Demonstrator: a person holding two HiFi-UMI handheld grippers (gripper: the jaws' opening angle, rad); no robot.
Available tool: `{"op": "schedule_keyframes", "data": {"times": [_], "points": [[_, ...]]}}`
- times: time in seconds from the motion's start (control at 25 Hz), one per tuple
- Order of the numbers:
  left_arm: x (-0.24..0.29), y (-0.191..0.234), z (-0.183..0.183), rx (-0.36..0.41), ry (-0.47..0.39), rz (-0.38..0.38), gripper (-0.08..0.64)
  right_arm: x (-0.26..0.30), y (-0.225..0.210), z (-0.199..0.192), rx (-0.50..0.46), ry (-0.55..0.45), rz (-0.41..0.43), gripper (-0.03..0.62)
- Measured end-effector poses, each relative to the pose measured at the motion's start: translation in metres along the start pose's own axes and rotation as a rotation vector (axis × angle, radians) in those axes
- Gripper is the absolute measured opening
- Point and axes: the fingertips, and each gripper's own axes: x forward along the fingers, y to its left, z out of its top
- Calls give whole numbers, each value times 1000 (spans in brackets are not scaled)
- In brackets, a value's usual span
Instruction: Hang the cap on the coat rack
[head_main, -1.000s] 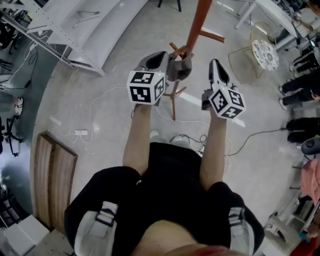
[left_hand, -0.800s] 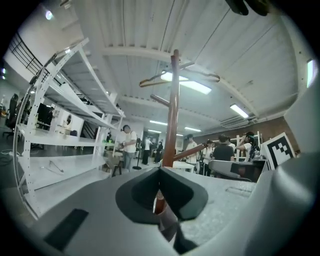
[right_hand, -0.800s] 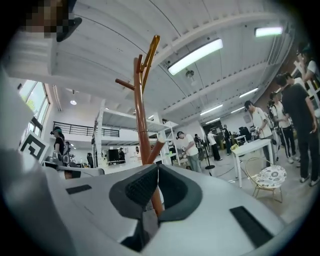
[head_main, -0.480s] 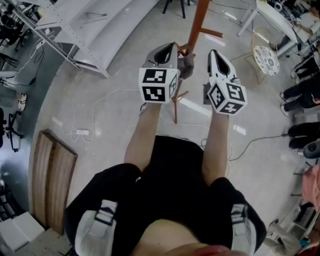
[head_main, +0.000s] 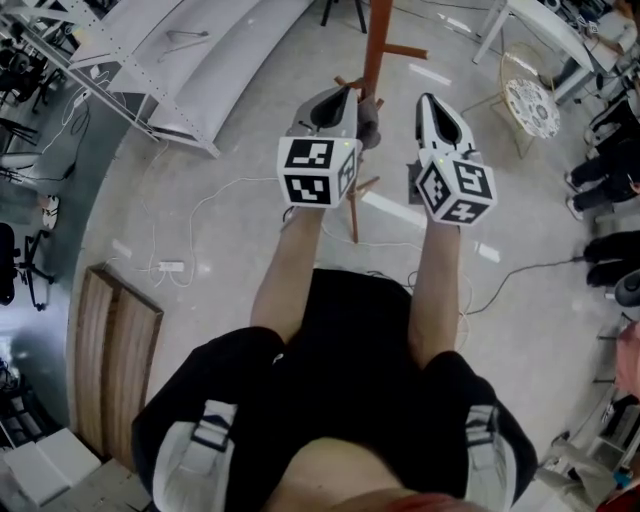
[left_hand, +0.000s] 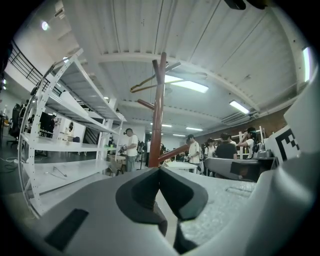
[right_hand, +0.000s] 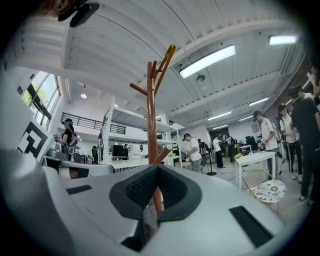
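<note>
Grey cap, clamped in the left gripper, touches the brown coat rack at upper centre; the right gripper is clenched, empty.

A: The coat rack is running off the head view's top edge, which is cutting its upper part away.
B: And the left gripper is covering most of the grey cap; I'm failing to tell what the cap is touching.
</note>
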Motion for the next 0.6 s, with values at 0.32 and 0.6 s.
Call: {"op": "schedule_keyframes", "data": {"times": [0.32, 0.6], "points": [[5, -18, -5, 23, 7, -17, -2, 0, -12, -1, 5, -8, 11, -6], [13, -26, -7, 38, 13, -15, -2, 7, -18, -1, 7, 1, 55, -6]]}}
